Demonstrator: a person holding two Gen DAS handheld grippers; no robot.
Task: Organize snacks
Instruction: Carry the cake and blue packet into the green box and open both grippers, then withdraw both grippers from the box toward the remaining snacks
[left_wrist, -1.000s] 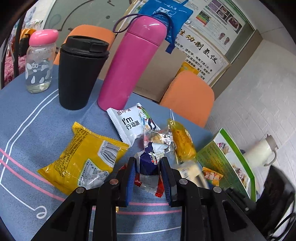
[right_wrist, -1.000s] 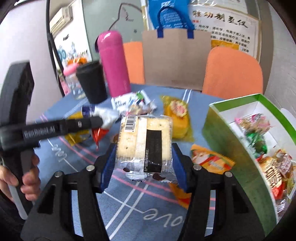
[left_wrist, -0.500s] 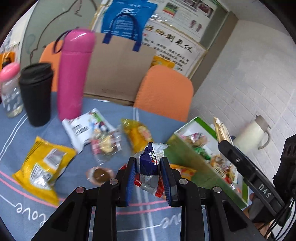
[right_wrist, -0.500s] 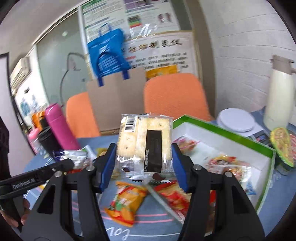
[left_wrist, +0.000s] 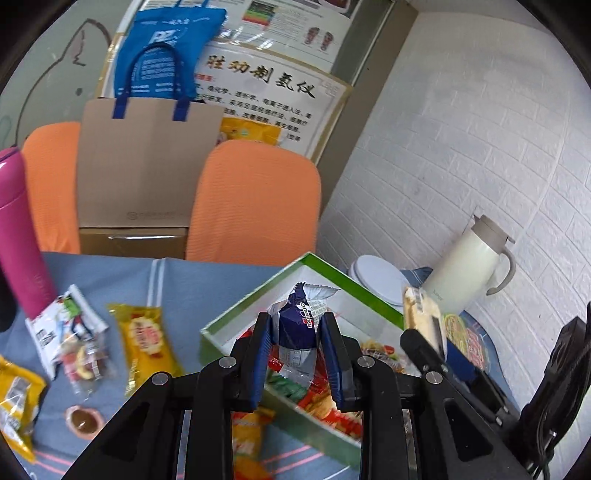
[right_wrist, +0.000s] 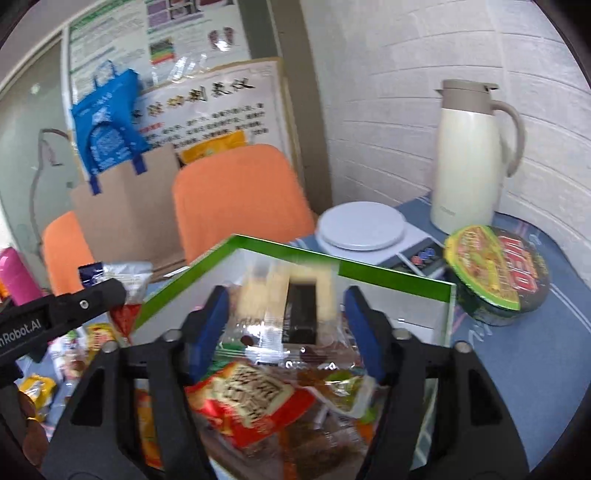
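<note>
Right gripper (right_wrist: 286, 325) now over green box (right_wrist: 391, 282); jaws spread, cracker pack (right_wrist: 295, 299) blurred between them, seemingly dropping in
Left gripper (left_wrist: 295, 350) clamps blue wafer pack (left_wrist: 301, 325) above box edge; early release risks landing on table

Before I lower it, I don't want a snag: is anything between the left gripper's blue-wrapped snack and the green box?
Nothing visible blocks it. The blue-and-silver wrapped snack hangs over the open green-rimmed cardboard box, with only packets already inside beneath. The right gripper works over the same box, so they could crowd.
</note>
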